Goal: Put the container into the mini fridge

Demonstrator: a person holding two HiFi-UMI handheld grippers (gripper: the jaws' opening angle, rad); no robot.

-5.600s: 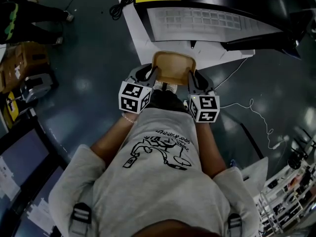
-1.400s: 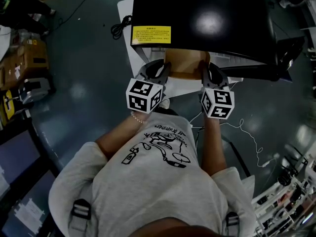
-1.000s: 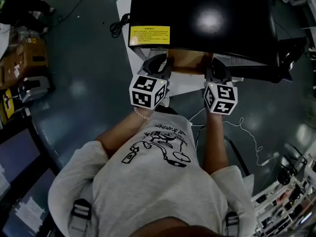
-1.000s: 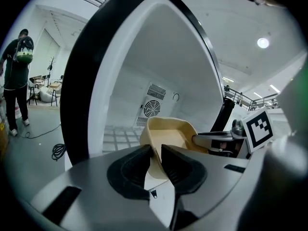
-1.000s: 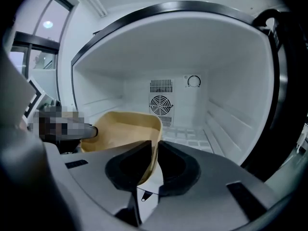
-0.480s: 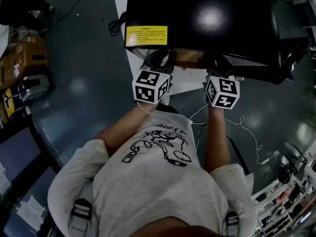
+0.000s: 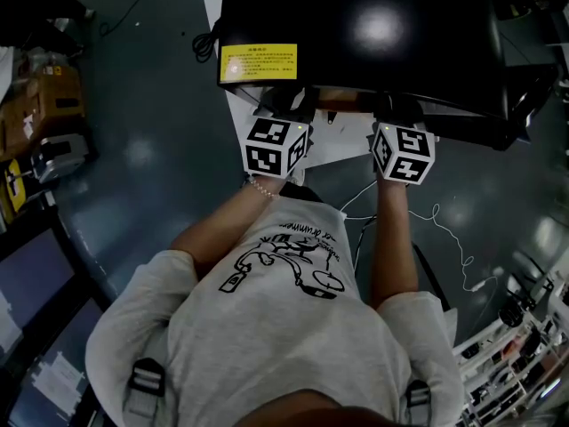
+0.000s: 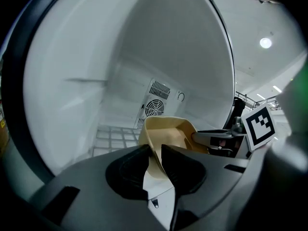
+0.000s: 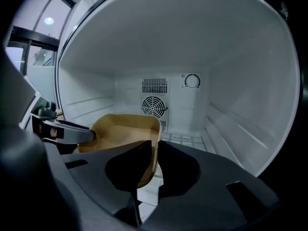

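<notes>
A tan, tray-like container (image 8: 169,133) is held by both grippers inside the white cavity of the black mini fridge (image 7: 356,34). My left gripper (image 8: 156,159) is shut on the container's near left wall. My right gripper (image 9: 155,161) is shut on its right wall, the container (image 9: 120,128) stretching away to the left. Each gripper view shows the other gripper's fingers at the far rim. From the head view the fridge top hides the container and both pairs of jaws; only the left marker cube (image 7: 276,145) and the right marker cube (image 7: 402,152) show.
A fan vent (image 9: 154,106) and a dial (image 9: 192,81) sit on the fridge's back wall, with a wire shelf (image 8: 113,136) low down. The open fridge door (image 7: 524,87) stands to the right. Cables (image 7: 444,221) lie on the floor, boxes (image 7: 44,105) at left.
Both grippers have moved forward with the container. It has slid from plain sight under the fridge's top into the cavity. The grips have not changed.
</notes>
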